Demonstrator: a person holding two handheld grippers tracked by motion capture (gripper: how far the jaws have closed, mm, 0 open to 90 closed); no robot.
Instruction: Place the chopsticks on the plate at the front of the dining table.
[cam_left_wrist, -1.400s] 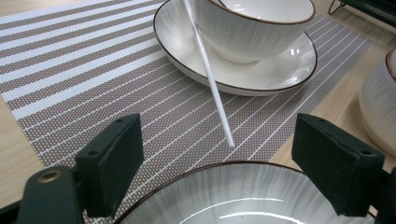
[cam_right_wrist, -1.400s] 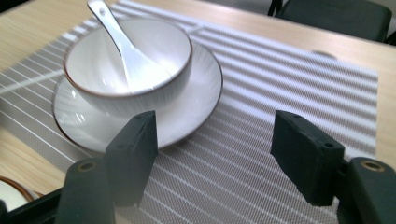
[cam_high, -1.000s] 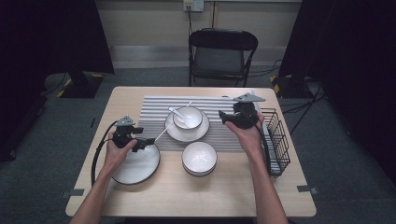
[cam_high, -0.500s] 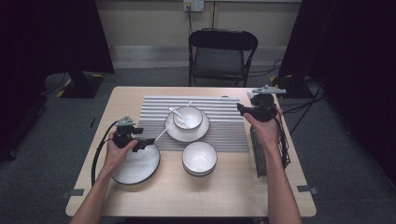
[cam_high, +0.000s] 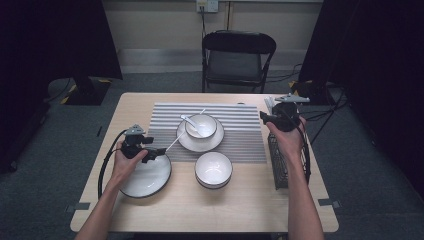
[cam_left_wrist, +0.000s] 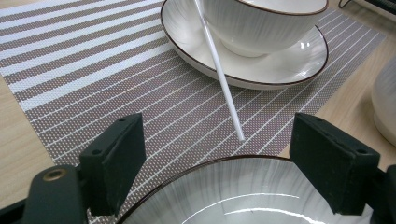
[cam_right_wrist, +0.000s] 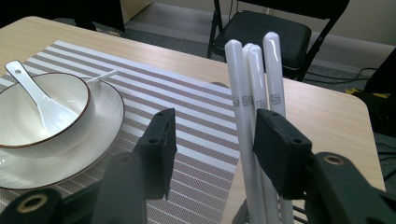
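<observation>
My left gripper (cam_high: 156, 151) hovers open over the far rim of a white plate (cam_high: 145, 177), and in the left gripper view (cam_left_wrist: 219, 133) its jaws stand wide on either side of the plate (cam_left_wrist: 243, 196). A single white chopstick (cam_left_wrist: 219, 70) slants from the saucer (cam_left_wrist: 280, 70) to the plate's rim. My right gripper (cam_high: 266, 119) is over the far end of the black wire basket (cam_high: 280, 165). Its jaws have just been closing with several upright white chopsticks (cam_right_wrist: 252, 107) between them, close to the right jaw and apart from the left one.
A bowl with a white spoon (cam_high: 201, 125) sits on the saucer (cam_high: 200, 144) on a striped placemat (cam_high: 240, 132). A second white bowl (cam_high: 213, 169) stands in front of the mat. A black folding chair (cam_high: 237, 55) is behind the table.
My right hand has moved rightward from beside the bowl to the basket, and its jaws have narrowed around the upright chopsticks. The left hand has stayed over the plate.
</observation>
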